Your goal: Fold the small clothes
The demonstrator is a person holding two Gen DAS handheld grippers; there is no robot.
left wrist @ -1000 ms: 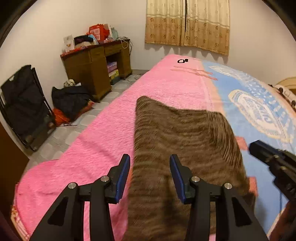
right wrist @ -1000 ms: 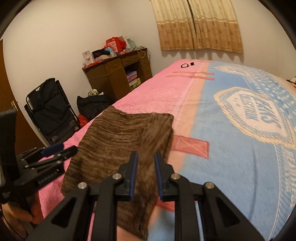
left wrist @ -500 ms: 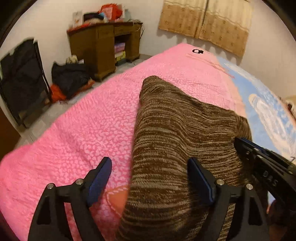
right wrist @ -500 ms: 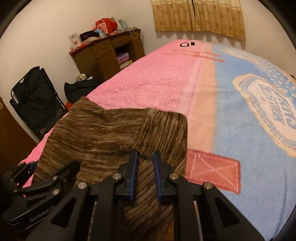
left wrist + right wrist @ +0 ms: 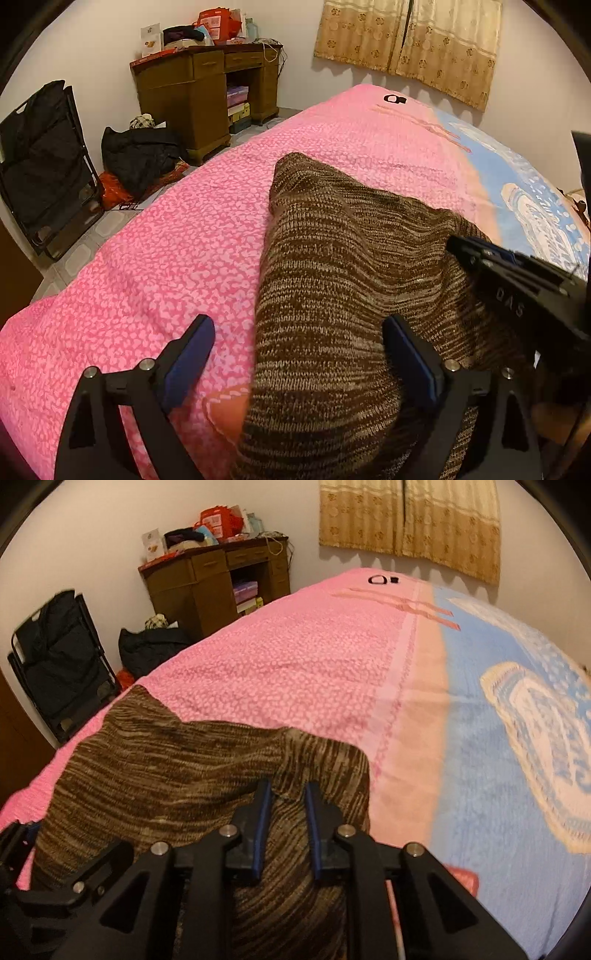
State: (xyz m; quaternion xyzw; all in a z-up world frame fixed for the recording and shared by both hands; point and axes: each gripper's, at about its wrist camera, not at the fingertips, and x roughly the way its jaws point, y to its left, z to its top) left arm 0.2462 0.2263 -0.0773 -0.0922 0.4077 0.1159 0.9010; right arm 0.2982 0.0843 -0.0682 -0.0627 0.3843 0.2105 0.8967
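A brown striped knit garment [image 5: 332,266] lies folded on the pink part of the bed blanket [image 5: 177,258]. My left gripper [image 5: 299,326] hovers low over the garment's near left edge. Its jaws are opening wide, with cloth lying between the blue pads but not pressed by them. In the right wrist view the garment [image 5: 166,771] bulges up in a ridge. My right gripper [image 5: 287,788] is shut on a pinch of its near right edge. The right tool's black body [image 5: 517,288] shows over the garment's right side.
The blanket's blue half [image 5: 480,757] spreads to the right. Small black items [image 5: 394,99] lie at the bed's far end. Left of the bed stand a wooden desk [image 5: 207,92], a black bag [image 5: 140,155] on the floor and a folded black chair [image 5: 44,158].
The left jaws have spread wide and let go of the garment. Both grippers have come lower and closer to the bed, and the garment has settled onto the blanket.
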